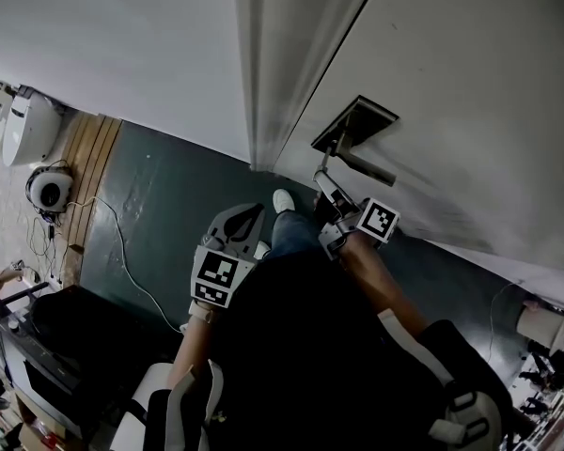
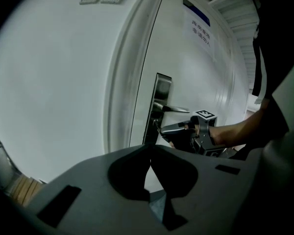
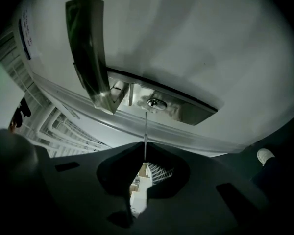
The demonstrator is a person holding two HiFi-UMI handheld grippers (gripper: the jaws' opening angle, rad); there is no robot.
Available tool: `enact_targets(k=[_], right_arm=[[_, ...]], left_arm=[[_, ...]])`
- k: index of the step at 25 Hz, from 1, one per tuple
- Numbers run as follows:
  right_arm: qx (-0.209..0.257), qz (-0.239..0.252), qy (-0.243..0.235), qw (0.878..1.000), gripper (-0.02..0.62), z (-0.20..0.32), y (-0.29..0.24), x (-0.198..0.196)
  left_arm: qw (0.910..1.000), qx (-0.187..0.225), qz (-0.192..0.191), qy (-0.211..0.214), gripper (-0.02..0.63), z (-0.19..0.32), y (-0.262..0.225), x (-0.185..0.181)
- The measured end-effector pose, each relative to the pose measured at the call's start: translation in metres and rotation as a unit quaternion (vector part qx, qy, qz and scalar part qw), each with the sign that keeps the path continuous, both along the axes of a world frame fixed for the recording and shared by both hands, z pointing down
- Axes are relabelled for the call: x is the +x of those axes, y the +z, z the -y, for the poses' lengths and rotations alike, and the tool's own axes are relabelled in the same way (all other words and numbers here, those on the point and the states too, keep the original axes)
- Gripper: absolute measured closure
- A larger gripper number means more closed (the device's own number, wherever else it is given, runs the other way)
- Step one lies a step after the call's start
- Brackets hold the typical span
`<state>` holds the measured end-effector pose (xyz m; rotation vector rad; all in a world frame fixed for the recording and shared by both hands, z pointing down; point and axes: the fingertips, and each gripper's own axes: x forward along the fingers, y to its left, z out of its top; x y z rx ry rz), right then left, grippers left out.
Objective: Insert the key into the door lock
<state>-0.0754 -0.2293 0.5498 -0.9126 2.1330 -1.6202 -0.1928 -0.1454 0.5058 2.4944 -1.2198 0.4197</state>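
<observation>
Clamped on the key (image 3: pixel 145 138), the right gripper (image 3: pixel 143 166) holds its tip just beside the keyhole (image 3: pixel 154 103); aligning, then pushing straight, seems next. Left gripper (image 2: pixel 149 174) idles, jaws together.

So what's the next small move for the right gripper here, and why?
Probably ease the right gripper straight forward with a slight sideways correction. Its jaws are shut on the key, whose tip lies just short of the keyhole in the lock plate and seems a touch off the slot's centre.
</observation>
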Motion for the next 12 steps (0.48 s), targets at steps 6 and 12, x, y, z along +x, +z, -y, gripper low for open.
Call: enact_targets(k=[6, 12], right_arm=[[-0.003, 0.009, 0.01, 1.0, 0.563, 0.0046, -0.0024, 0.0007], [-0.016, 0.022, 0.021, 0.999, 0.563, 0.0081, -0.0005, 0.0059]], left_arm=[[1.0, 0.0, -0.004, 0.001, 0.597, 0.0035, 0.0006, -0.0026], [1.0, 0.001, -0.006, 0.003, 0.597, 0.0085, 0.0013, -0.0002]])
